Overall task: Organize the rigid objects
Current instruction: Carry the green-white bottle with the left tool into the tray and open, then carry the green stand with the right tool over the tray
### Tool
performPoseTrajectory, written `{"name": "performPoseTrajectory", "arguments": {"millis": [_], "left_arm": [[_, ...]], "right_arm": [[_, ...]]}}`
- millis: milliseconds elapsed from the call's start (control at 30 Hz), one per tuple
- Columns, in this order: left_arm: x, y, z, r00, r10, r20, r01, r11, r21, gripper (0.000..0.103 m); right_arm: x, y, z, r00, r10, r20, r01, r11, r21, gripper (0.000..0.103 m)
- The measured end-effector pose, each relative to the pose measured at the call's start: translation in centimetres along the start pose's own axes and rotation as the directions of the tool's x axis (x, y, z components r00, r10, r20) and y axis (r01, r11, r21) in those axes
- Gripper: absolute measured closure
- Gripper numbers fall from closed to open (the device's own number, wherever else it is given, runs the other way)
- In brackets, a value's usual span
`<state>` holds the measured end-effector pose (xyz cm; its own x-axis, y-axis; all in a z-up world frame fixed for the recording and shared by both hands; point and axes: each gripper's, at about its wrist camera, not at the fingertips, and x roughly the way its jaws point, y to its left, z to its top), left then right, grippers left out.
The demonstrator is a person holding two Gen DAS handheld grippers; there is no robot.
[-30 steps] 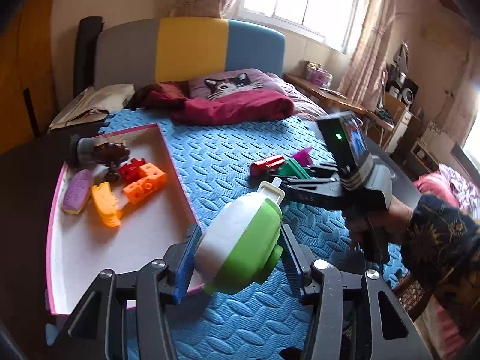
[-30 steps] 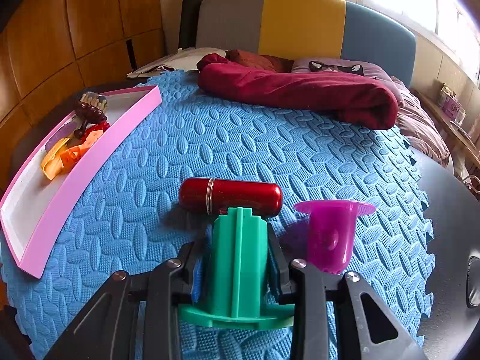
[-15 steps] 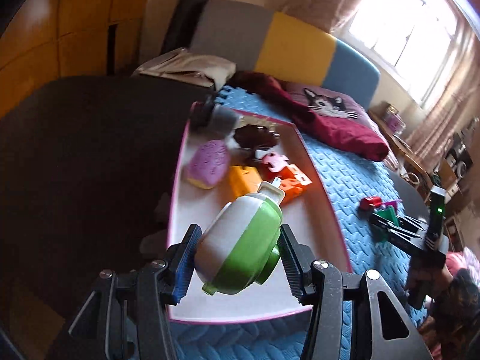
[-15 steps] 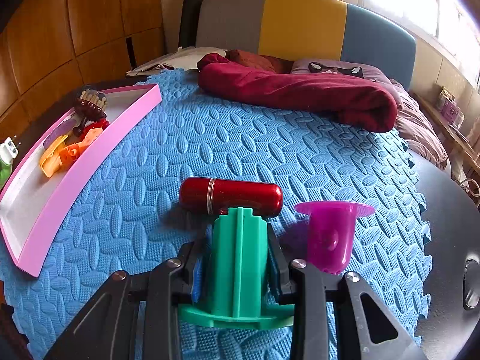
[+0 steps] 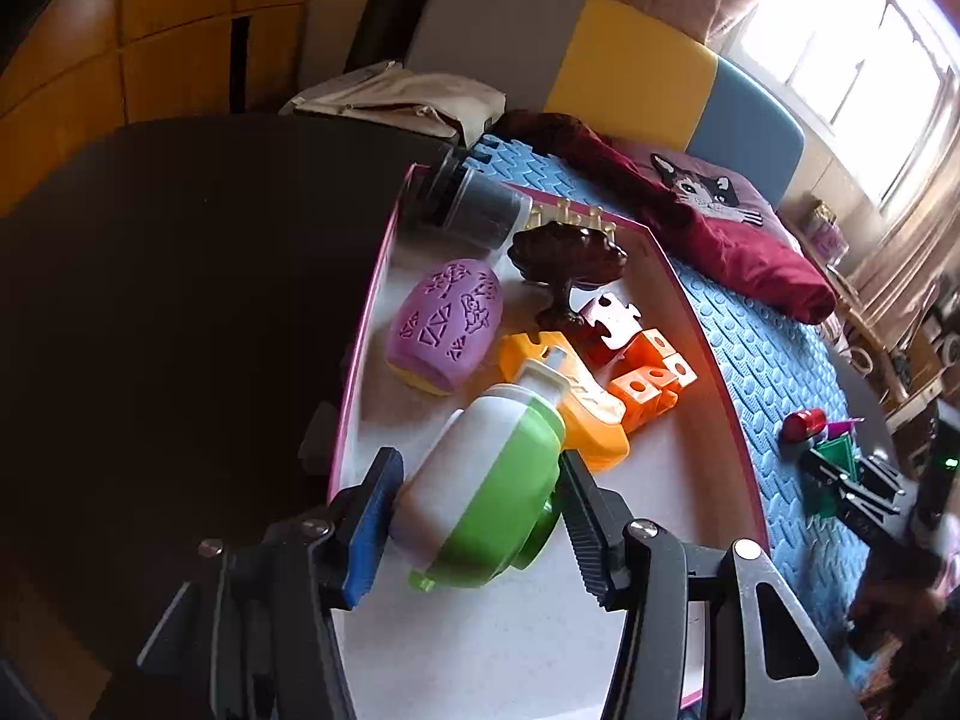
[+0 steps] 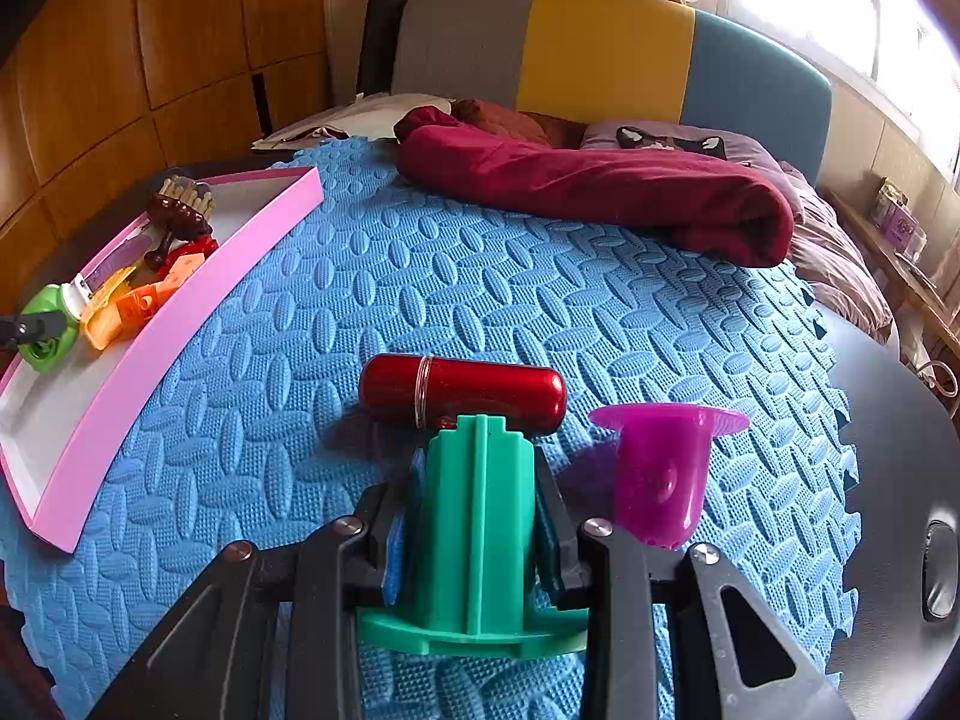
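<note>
The left gripper [image 5: 480, 516] hangs over the near end of the pink-rimmed tray [image 5: 729, 420], with the green-and-white bottle [image 5: 486, 480] lying between its jaws, spout pointing away towards the toys. The jaws are opening: the blue pad on one side still touches the white flank, while a thin gap shows at the ribbed pad beside the green cap, so the grip looks loose rather than firm. Just beyond the spout lie an orange clip [image 5: 591, 408], orange blocks [image 5: 651, 381], a purple patterned egg-shaped piece [image 5: 447, 318], a dark brown brush [image 5: 567, 258] and a dark cylinder [image 5: 474, 204], all crowded in the far half of the tray.

The right gripper [image 6: 474, 516] rests low on the blue foam mat [image 6: 420, 276], its jaws narrowly set and pressed against both sides of the teal plastic piece [image 6: 477, 516], whose flat flange faces the camera. A red capsule [image 6: 462, 390] lies crosswise just beyond the teal piece, and a purple cup [image 6: 660, 468] stands just beside it. A maroon blanket [image 6: 600, 192] is bunched at the mat's far edge.
</note>
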<state>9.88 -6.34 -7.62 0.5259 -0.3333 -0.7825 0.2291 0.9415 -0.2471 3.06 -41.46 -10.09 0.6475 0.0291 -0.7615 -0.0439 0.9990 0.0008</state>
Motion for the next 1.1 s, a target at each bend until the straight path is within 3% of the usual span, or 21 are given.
{"name": "performPoseTrajectory", "arguments": {"millis": [233,767,1100], "left_arm": [[-2.4,-0.4,-0.5,0.996,0.05,0.077,-0.055,0.997,0.056,0.036],[-6.2,-0.6,-1.5,0.969,0.189,0.159,-0.202,0.977,0.072,0.036],[-6.8,-0.5,-2.0,0.97,0.185,0.16,-0.198,0.978,0.071,0.036]], "right_arm": [[0.0,-0.1,0.0,1.0,0.001,0.0,-0.001,1.0,0.001,0.071],[0.0,0.7,0.1,1.0,-0.027,-0.015,0.026,0.999,-0.026,0.074],[-0.1,0.2,0.1,1.0,-0.015,-0.018,0.016,1.0,0.024,0.074]]}}
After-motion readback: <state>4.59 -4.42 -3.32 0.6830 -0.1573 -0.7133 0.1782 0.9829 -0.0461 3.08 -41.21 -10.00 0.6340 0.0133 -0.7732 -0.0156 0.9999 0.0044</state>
